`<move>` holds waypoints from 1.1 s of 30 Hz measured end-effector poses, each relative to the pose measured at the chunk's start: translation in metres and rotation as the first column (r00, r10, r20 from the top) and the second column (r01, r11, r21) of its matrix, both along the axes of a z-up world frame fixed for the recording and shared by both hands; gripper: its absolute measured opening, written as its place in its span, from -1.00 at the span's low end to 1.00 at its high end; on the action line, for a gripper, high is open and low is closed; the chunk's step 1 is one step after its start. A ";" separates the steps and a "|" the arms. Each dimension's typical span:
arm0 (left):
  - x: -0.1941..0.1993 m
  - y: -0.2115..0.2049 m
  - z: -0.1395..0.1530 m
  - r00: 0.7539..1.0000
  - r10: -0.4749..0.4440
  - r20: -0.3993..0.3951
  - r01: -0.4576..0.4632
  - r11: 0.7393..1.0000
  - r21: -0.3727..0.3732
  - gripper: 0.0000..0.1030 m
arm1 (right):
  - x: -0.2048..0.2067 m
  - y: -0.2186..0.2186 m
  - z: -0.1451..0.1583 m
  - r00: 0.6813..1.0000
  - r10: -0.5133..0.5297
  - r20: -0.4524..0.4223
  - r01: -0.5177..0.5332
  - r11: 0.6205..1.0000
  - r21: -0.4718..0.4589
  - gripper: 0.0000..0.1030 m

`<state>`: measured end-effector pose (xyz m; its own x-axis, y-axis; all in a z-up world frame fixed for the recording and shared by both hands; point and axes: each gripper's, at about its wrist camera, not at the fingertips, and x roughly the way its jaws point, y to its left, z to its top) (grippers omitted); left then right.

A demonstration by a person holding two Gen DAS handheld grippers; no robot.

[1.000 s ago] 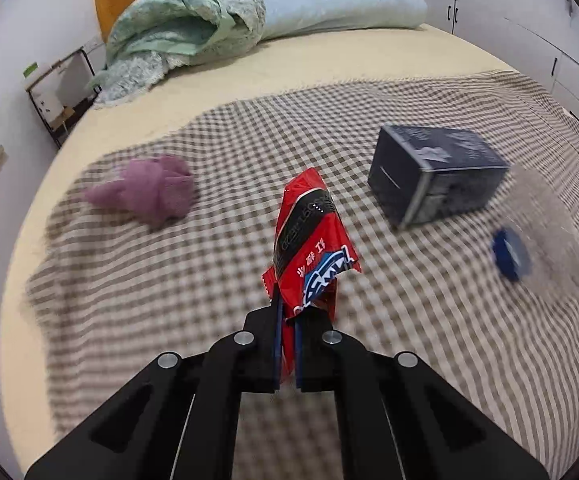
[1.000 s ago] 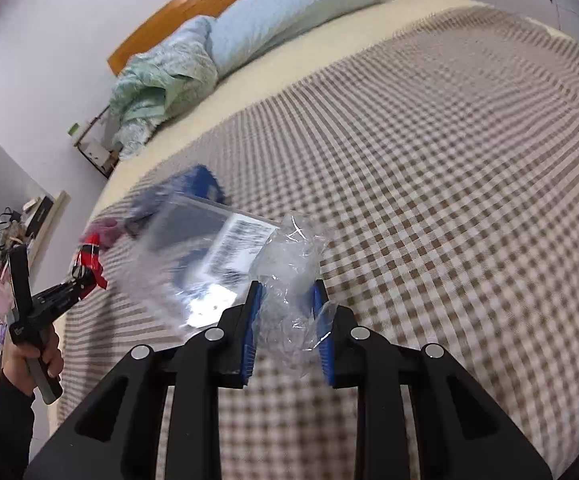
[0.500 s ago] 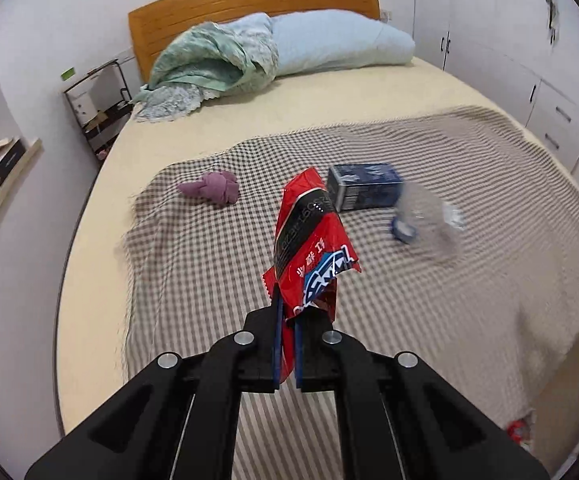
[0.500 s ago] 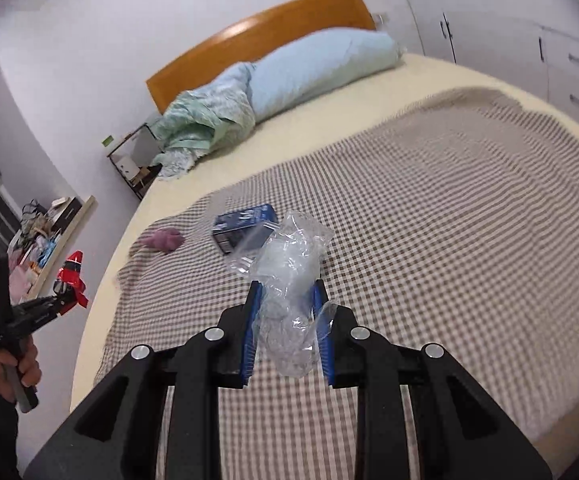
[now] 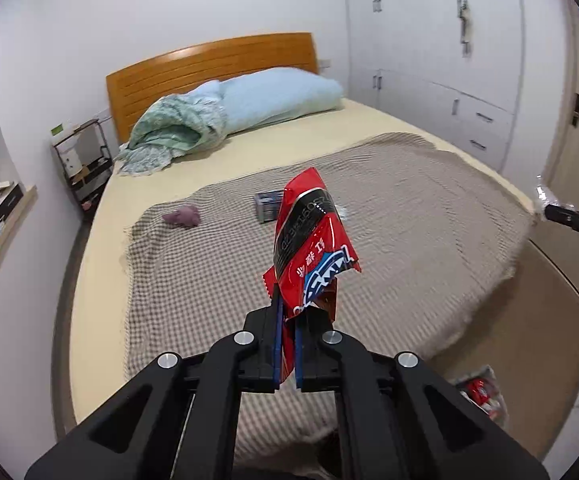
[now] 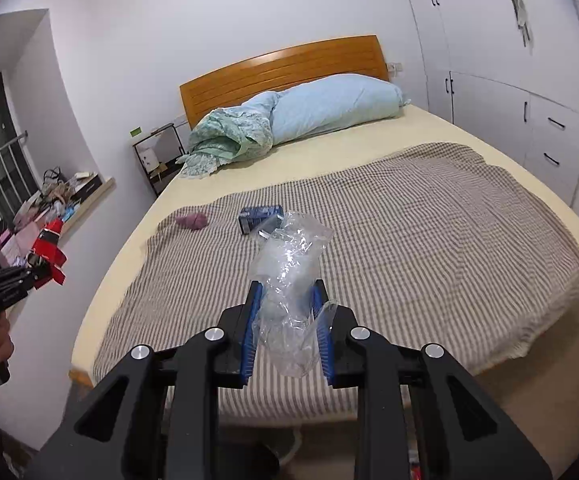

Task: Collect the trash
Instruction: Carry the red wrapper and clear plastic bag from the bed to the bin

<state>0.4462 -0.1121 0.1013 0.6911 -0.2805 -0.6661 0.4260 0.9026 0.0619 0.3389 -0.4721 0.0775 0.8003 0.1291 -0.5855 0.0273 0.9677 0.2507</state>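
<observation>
- The left tool (image 5: 285, 344) is clenched on the bottom edge of a red snack wrapper (image 5: 309, 248), which stands up stiffly above the pads; gripping the crimped seam likely keeps the light foil from slipping.
- The right tool (image 6: 287, 332) grasps a crumpled clear plastic bag (image 6: 289, 276). Its jaws stand partly apart because the bunched film fills the gap between them.
- Both pieces of trash are held in the air, off the bed (image 6: 329, 148) and beyond its foot end, so each hand carries one item in a single trip.
- A bin bag (image 5: 483, 396) with red wrappers inside sits on the floor near the bed's corner, low right in the left view; it is probably where both items are headed.
- A dark blue box (image 6: 259, 216) and a purple cloth wad (image 6: 191, 221) lie on the checked blanket (image 6: 409, 232), well apart from both tools, not yet collected.
- Whether the cloth counts as trash cannot be told.
</observation>
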 end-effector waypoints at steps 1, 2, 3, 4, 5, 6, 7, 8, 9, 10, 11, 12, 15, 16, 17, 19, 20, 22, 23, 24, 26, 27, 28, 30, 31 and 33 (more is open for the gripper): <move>-0.011 -0.004 0.000 1.000 -0.015 0.000 0.015 1.000 -0.005 -0.97 | -0.014 -0.001 0.000 1.000 0.002 -0.003 -0.002 1.000 -0.006 -0.51; -0.023 -0.009 0.001 0.999 -0.032 0.000 0.032 0.999 -0.010 -0.97 | -0.029 -0.001 -0.001 1.000 0.001 -0.004 -0.001 1.000 -0.015 -0.51; -0.040 -0.017 0.000 0.998 -0.057 0.002 0.057 0.998 -0.015 -0.97 | -0.043 -0.002 -0.003 1.000 0.002 -0.006 -0.002 1.000 -0.029 -0.51; -0.048 -0.024 -0.003 0.997 -0.081 0.000 0.081 0.997 -0.011 -0.97 | -0.053 -0.001 -0.004 1.000 0.003 -0.007 -0.004 0.999 -0.043 -0.51; -0.058 -0.032 -0.005 0.994 -0.107 0.000 0.107 0.994 -0.005 -0.97 | -0.063 0.000 -0.007 1.000 0.001 -0.006 -0.002 0.998 -0.059 -0.51; -0.072 -0.041 -0.008 0.990 -0.138 -0.004 0.138 0.990 0.002 -0.97 | -0.082 -0.002 -0.013 1.000 -0.003 -0.004 0.003 0.997 -0.079 -0.51; -0.086 -0.051 -0.013 0.984 -0.178 -0.013 0.178 0.984 0.012 -0.97 | -0.092 -0.003 -0.018 1.000 -0.009 -0.005 0.009 0.996 -0.085 -0.51; -0.097 -0.060 -0.017 0.977 -0.211 -0.020 0.212 0.977 0.019 -0.97 | -0.106 -0.006 -0.026 1.000 -0.019 -0.009 0.018 0.996 -0.092 -0.51; -0.111 -0.071 -0.023 0.968 -0.250 -0.028 0.251 0.968 0.028 -0.97 | -0.116 -0.009 -0.034 0.999 -0.029 -0.014 0.027 0.995 -0.098 -0.51; -0.125 -0.083 -0.029 0.956 -0.291 -0.040 0.292 0.956 0.032 -0.97 | -0.127 -0.011 -0.041 0.999 -0.038 -0.018 0.036 0.994 -0.107 -0.51; -0.135 -0.094 -0.034 0.944 -0.326 -0.052 0.328 0.944 0.034 -0.97 | -0.139 -0.013 -0.052 0.998 -0.059 -0.024 0.055 0.990 -0.129 -0.51; -0.147 -0.106 -0.041 0.928 -0.366 -0.067 0.369 0.929 0.031 -0.97 | -0.145 -0.013 -0.058 0.997 -0.069 -0.028 0.065 0.988 -0.143 -0.51; -0.173 -0.141 -0.065 0.870 -0.469 -0.151 0.475 0.880 0.005 -0.97 | -0.172 -0.022 -0.086 0.994 -0.102 -0.050 0.094 0.984 -0.150 -0.51; -0.181 -0.154 -0.075 0.845 -0.504 -0.175 0.513 0.859 0.002 -0.97 | -0.181 -0.027 -0.098 0.992 -0.114 -0.061 0.105 0.985 -0.140 -0.51; -0.186 -0.165 -0.085 0.824 -0.533 -0.192 0.543 0.840 0.001 -0.97 | -0.185 -0.029 -0.104 0.990 -0.122 -0.067 0.112 0.984 -0.139 -0.51; -0.198 -0.193 -0.110 0.775 -0.583 -0.242 0.603 0.798 0.011 -0.97 | -0.195 -0.037 -0.128 0.984 -0.151 -0.091 0.136 0.980 -0.147 -0.51; -0.201 -0.204 -0.123 0.756 -0.598 -0.268 0.625 0.781 0.020 -0.97 | -0.199 -0.042 -0.141 0.980 -0.166 -0.106 0.150 0.978 -0.145 -0.51; -0.204 -0.234 -0.159 0.708 -0.619 -0.340 0.671 0.739 0.053 -0.97 | -0.204 -0.052 -0.167 0.973 -0.185 -0.140 0.167 0.977 -0.135 -0.51; -0.203 -0.247 -0.176 0.694 -0.620 -0.367 0.685 0.725 0.071 -0.96 | -0.206 -0.060 -0.186 0.965 -0.201 -0.166 0.181 0.975 -0.129 -0.51; -0.199 -0.262 -0.196 0.692 -0.601 -0.399 0.681 0.727 0.087 -0.96 | -0.208 -0.064 -0.199 0.960 -0.210 -0.185 0.188 0.974 -0.127 -0.51; -0.188 -0.295 -0.240 0.644 -0.584 -0.495 0.710 0.697 0.101 -0.96 | -0.208 -0.079 -0.235 0.943 -0.229 -0.243 0.211 0.973 -0.096 -0.51; -0.178 -0.311 -0.263 0.652 -0.557 -0.514 0.699 0.705 0.123 -0.96 | -0.207 -0.088 -0.257 0.930 -0.240 -0.277 0.229 0.971 -0.073 -0.51; -0.171 -0.329 -0.290 0.632 -0.549 -0.547 0.714 0.686 0.136 -0.96 | -0.208 -0.096 -0.279 0.915 -0.253 -0.315 0.249 0.967 -0.054 -0.51; -0.162 -0.361 -0.341 0.596 -0.543 -0.592 0.750 0.639 0.170 -0.96 | -0.209 -0.111 -0.323 0.882 -0.272 -0.385 0.293 0.956 -0.007 -0.51; -0.159 -0.372 -0.360 0.578 -0.539 -0.613 0.766 0.617 0.180 -0.96 | -0.211 -0.115 -0.339 0.870 -0.275 -0.410 0.307 0.952 0.013 -0.51; -0.154 -0.395 -0.401 0.527 -0.528 -0.666 0.799 0.574 0.178 -0.96 | -0.212 -0.122 -0.371 0.843 -0.278 -0.460 0.333 0.942 0.042 -0.51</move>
<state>0.2919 -0.5066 -0.3001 -0.0519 -0.1092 -0.9927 0.9640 0.2542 -0.0783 0.1270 -0.5945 -0.2932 0.4706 0.0098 -0.8823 0.4511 0.8567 0.2502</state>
